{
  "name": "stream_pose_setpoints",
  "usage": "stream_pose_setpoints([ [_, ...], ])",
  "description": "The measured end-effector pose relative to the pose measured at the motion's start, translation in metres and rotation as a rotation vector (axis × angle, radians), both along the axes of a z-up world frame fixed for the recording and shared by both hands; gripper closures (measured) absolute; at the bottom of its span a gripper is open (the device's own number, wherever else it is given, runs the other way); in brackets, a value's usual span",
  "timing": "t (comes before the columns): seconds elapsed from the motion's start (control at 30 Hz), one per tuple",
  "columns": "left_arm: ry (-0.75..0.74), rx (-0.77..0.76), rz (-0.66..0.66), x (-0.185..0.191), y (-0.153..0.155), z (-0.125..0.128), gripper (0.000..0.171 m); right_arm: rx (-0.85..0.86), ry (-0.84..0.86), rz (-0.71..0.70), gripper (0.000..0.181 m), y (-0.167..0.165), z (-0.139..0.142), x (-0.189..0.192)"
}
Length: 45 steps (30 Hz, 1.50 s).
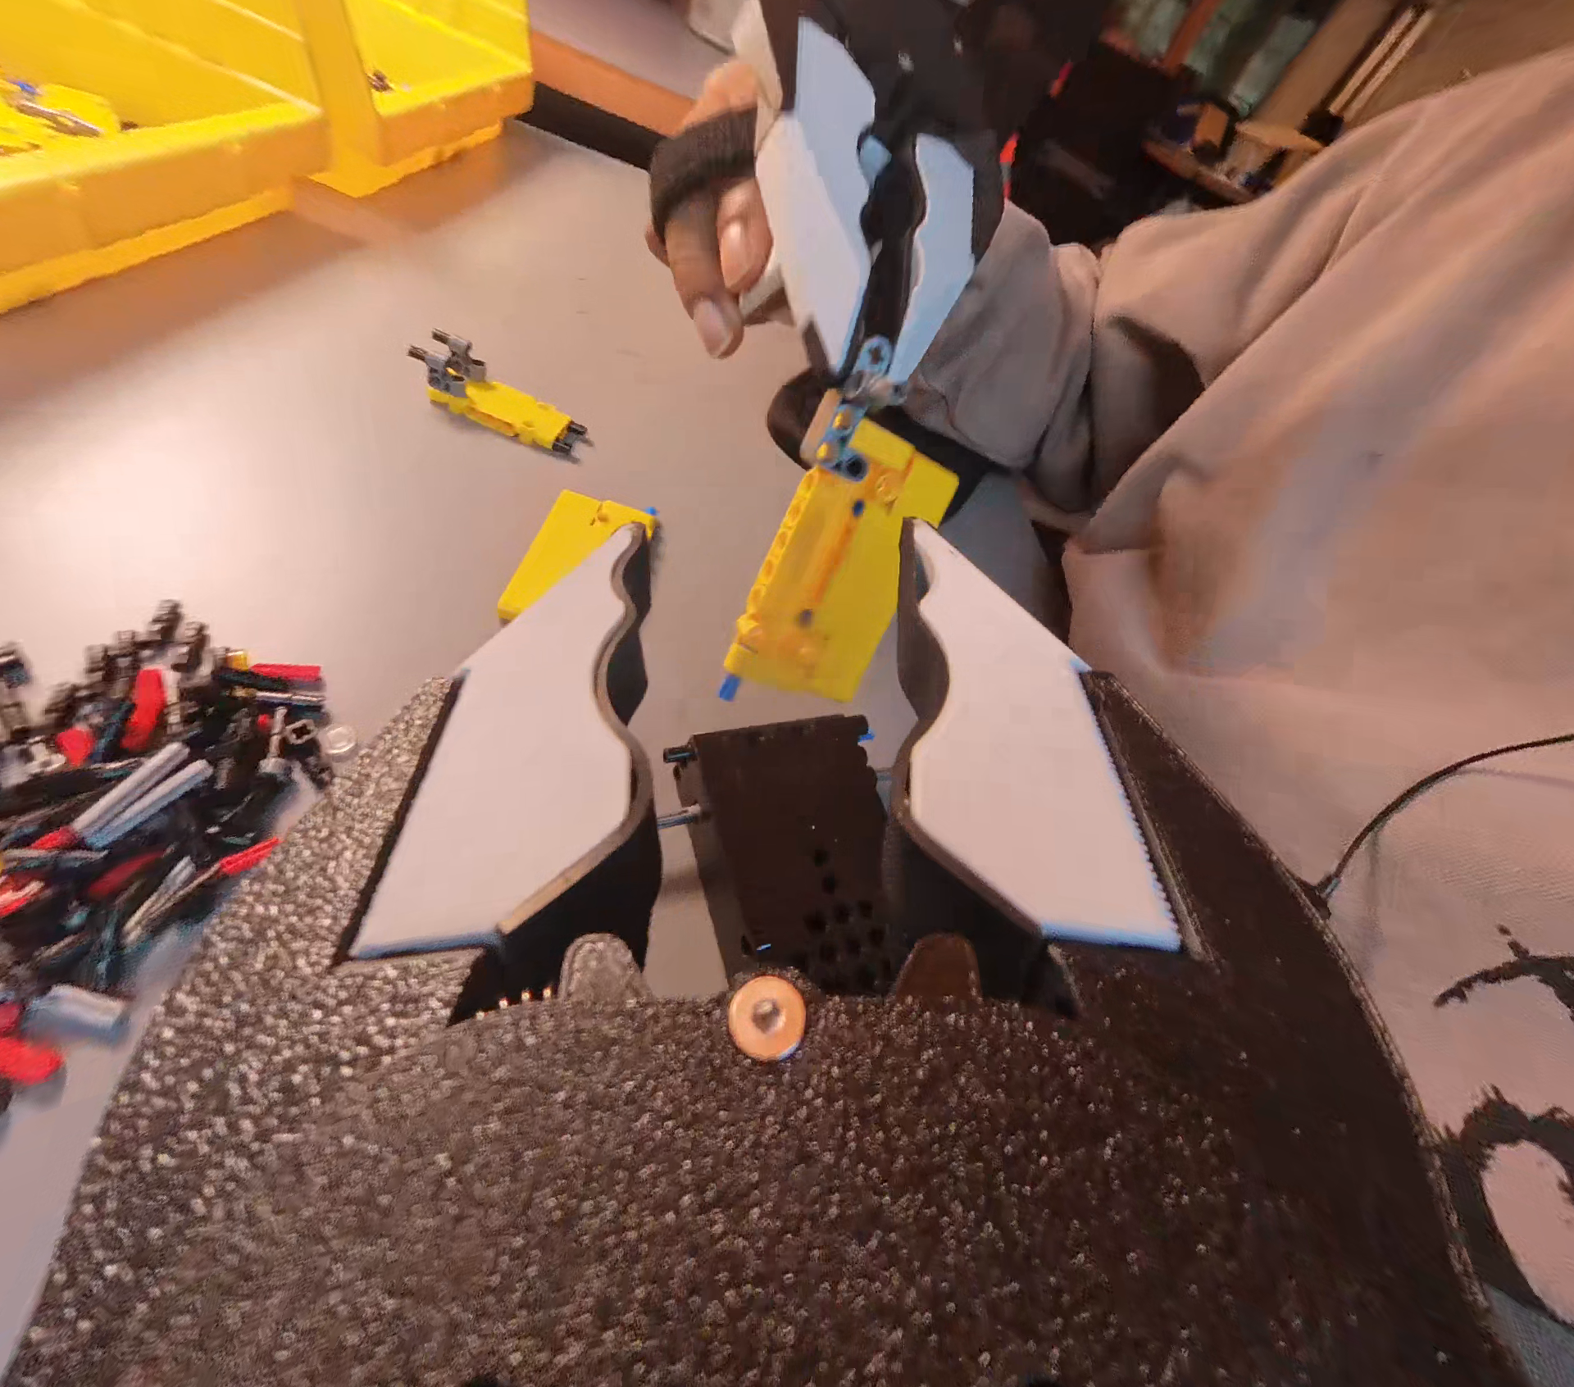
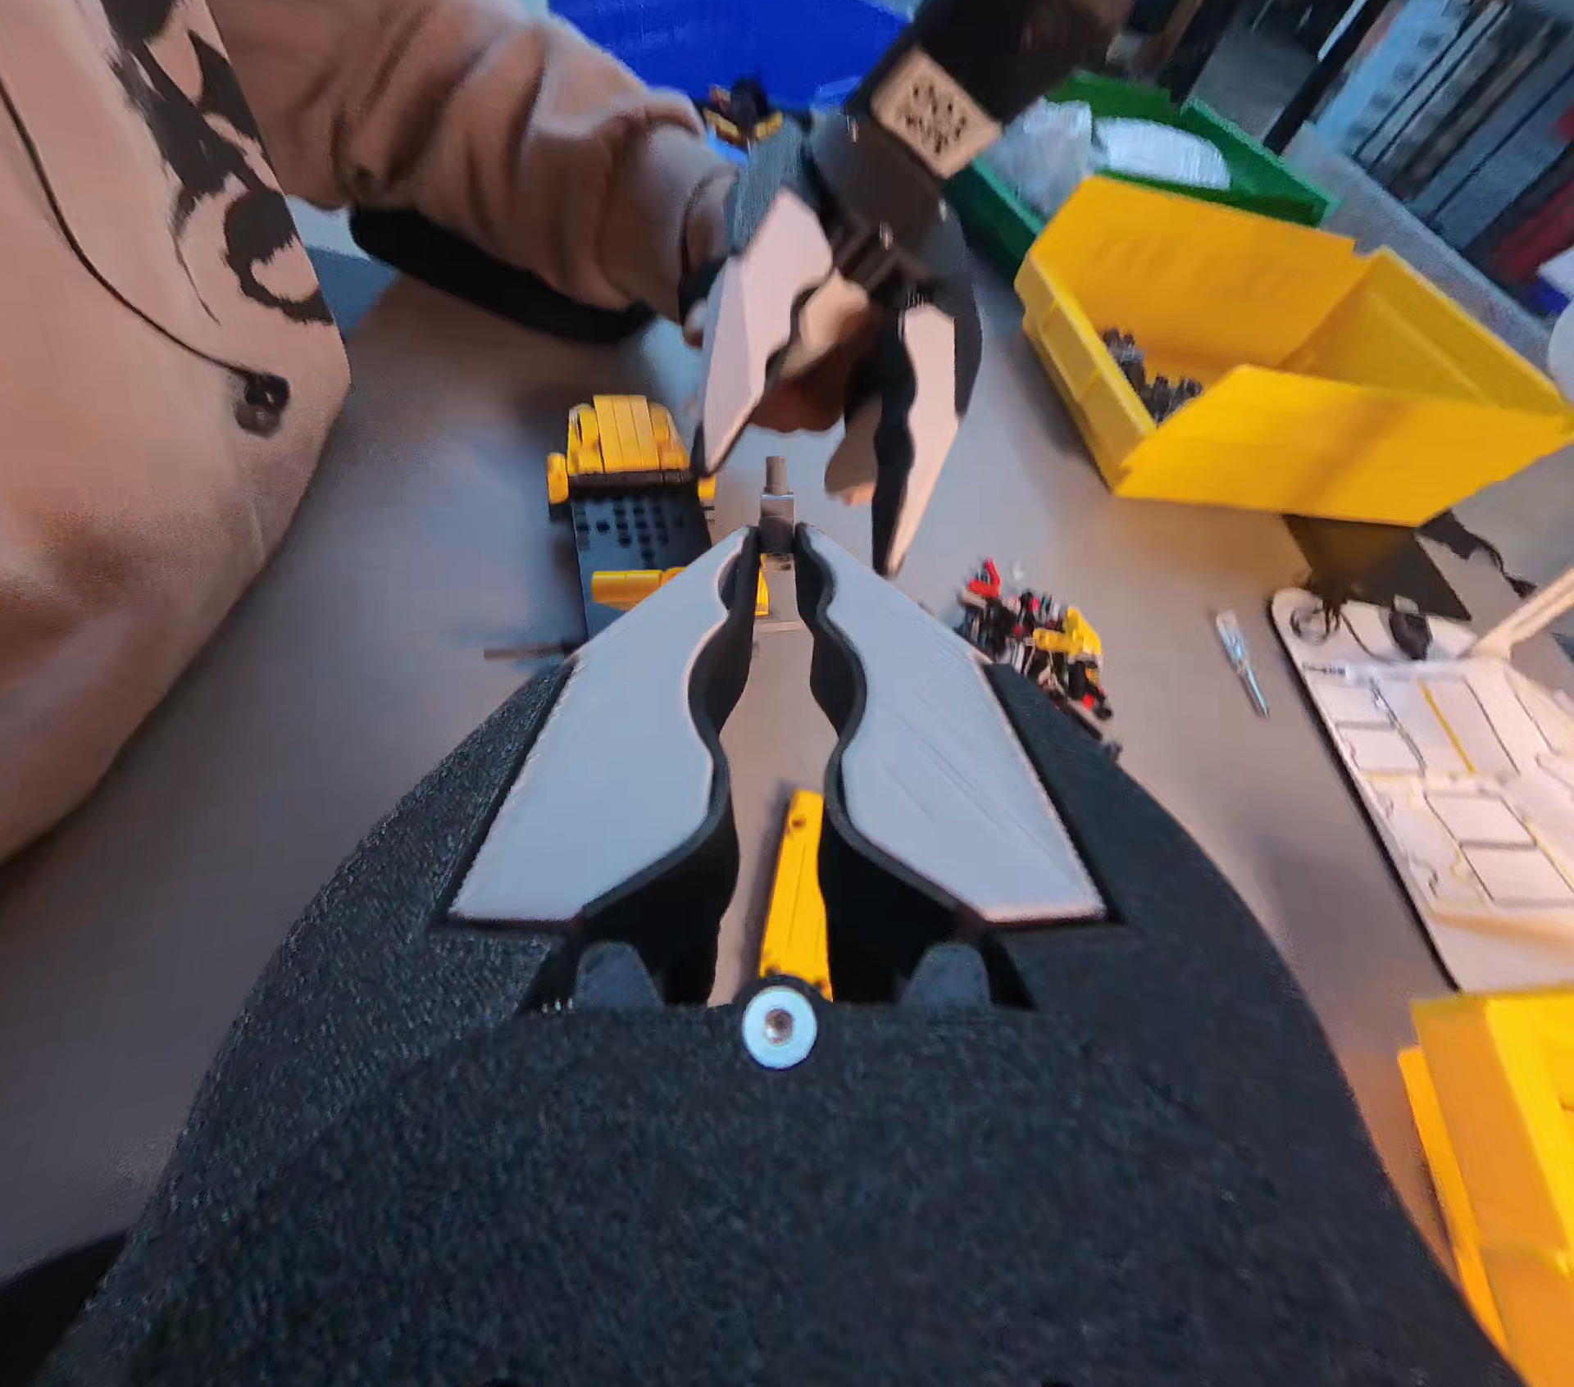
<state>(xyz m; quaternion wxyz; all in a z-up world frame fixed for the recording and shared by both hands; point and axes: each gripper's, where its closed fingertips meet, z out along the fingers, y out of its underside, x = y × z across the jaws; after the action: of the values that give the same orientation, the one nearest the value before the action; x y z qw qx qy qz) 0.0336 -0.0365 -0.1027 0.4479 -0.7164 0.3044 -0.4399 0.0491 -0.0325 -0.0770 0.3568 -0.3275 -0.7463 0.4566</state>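
My left gripper (image 1: 779, 537) is open, its fingers either side of a yellow brick assembly (image 1: 818, 597) that hangs in the air. My right gripper (image 1: 869, 371) comes down from above, shut on a grey connector (image 1: 856, 401) at the top of that assembly. Below, a black perforated panel (image 1: 784, 835) lies on the table between my left fingers. In the right wrist view my right gripper (image 2: 775, 537) is shut on the grey connector (image 2: 775, 516), with the yellow assembly (image 2: 796, 886) hanging below. The left gripper's open fingers (image 2: 924, 409) are just beyond. A black and yellow build (image 2: 634, 494) lies under them.
Yellow bins (image 1: 255, 69) stand at the far left, and a pile of small parts (image 1: 128, 792) lies near them. A small yellow assembly (image 1: 502, 401) and a yellow panel (image 1: 562, 554) lie on the table. A yellow bin (image 2: 1278, 367), blue bin (image 2: 724, 17) and paper sheet (image 2: 1448, 792) lie around. Left and right tips are no more than a few centimetres apart.
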Motion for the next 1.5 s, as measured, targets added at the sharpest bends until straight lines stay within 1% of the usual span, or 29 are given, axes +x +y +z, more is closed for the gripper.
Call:
stream_pose_setpoints([
  [0.03,-0.018,-0.021,-0.06,0.006,-0.005,-0.001,0.115,-0.04,0.04,0.024,0.174,-0.007,0.009,-0.004],
  [0.07,-0.08,-0.046,-0.142,0.014,-0.016,0.003,0.118,-0.083,0.081,0.05,0.175,-0.013,0.019,-0.007],
  [0.1,-0.154,-0.07,-0.207,0.018,-0.026,0.011,0.126,-0.124,0.118,0.073,0.175,-0.019,0.026,-0.009],
  [0.17,-0.235,-0.1,-0.258,0.02,-0.035,0.016,0.143,-0.174,0.133,0.099,0.175,-0.025,0.029,-0.014],
  [0.23,-0.226,-0.124,-0.228,0.013,-0.035,0.009,0.151,-0.185,0.109,0.097,0.174,-0.023,0.019,-0.018],
  [0.3,-0.21,-0.132,-0.117,-0.001,-0.023,0.003,0.16,-0.212,0.096,0.038,0.171,-0.01,0.011,-0.024],
  [0.33,-0.188,-0.123,-0.035,-0.01,-0.014,0.0,0.165,-0.216,0.083,-0.003,0.17,-0.001,0.005,-0.027],
  [0.4,-0.065,-0.063,0.129,-0.03,0.002,-0.01,0.166,-0.206,0.054,-0.112,0.171,0.016,-0.006,-0.034],
  [0.47,0.147,0.047,0.277,-0.049,0.016,-0.018,0.165,-0.217,0.057,-0.16,0.166,0.021,-0.009,-0.038],
  [0.5,0.248,0.113,0.337,-0.056,0.021,-0.019,0.165,-0.228,0.047,-0.185,0.161,0.022,-0.01,-0.04],
  [0.57,0.384,0.244,0.438,-0.064,0.028,-0.013,0.165,-0.231,0.021,-0.292,0.156,0.031,-0.017,-0.049],
  [0.6,0.451,0.306,0.48,-0.068,0.03,-0.01,0.165,-0.253,-0.003,-0.344,0.156,0.035,-0.022,-0.052],
  [0.63,0.532,0.375,0.513,-0.071,0.032,-0.009,0.166,-0.308,-0.037,-0.364,0.156,0.034,-0.026,-0.055],
  [0.73,0.758,0.582,0.573,-0.075,0.033,-0.006,0.166,-0.55,-0.096,-0.332,0.152,0.019,-0.026,-0.064],
  [0.83,0.925,0.752,0.63,-0.077,0.034,0.003,0.166,-0.696,-0.093,-0.34,0.149,0.012,-0.023,-0.073],
  [0.93,1.015,0.873,0.655,-0.078,0.032,0.013,0.165,-0.788,-0.043,-0.36,0.156,0.015,-0.014,-0.078],
  [1.03,1.077,0.949,0.633,-0.072,0.028,0.013,0.166,-0.879,-0.021,-0.341,0.157,0.016,-0.005,-0.079],
  [1.1,1.064,0.958,0.637,-0.068,0.027,0.014,0.166,-0.873,-0.023,-0.317,0.165,0.013,-0.004,-0.078],
  [1.17,0.993,0.899,0.61,-0.065,0.028,0.011,0.164,-0.829,-0.01,-0.309,0.166,0.012,-0.004,-0.076],
  [1.2,0.924,0.822,0.562,-0.062,0.028,0.005,0.158,-0.802,-0.011,-0.292,0.166,0.012,-0.005,-0.074],
  [1.27,0.687,0.593,0.426,-0.051,0.021,-0.008,0.138,-0.7,-0.001,-0.262,0.166,0.014,-0.005,-0.069],
  [1.33,0.423,0.411,0.302,-0.043,0.008,-0.005,0.134,-0.544,-0.036,-0.196,0.166,0.008,-0.011,-0.062],
  [1.37,0.329,0.356,0.262,-0.043,0.002,-0.001,0.132,-0.465,-0.035,-0.17,0.166,0.004,-0.012,-0.059],
  [1.4,0.267,0.316,0.236,-0.045,-0.001,0.002,0.128,-0.411,-0.029,-0.139,0.166,-0.002,-0.012,-0.055],
  [1.43,0.223,0.278,0.194,-0.044,-0.006,0.003,0.124,-0.394,-0.036,-0.089,0.166,-0.011,-0.011,-0.052],
  [1.5,0.156,0.195,0.11,-0.036,-0.015,0.0,0.112,-0.408,-0.035,-0.012,0.166,-0.028,-0.005,-0.048],
])
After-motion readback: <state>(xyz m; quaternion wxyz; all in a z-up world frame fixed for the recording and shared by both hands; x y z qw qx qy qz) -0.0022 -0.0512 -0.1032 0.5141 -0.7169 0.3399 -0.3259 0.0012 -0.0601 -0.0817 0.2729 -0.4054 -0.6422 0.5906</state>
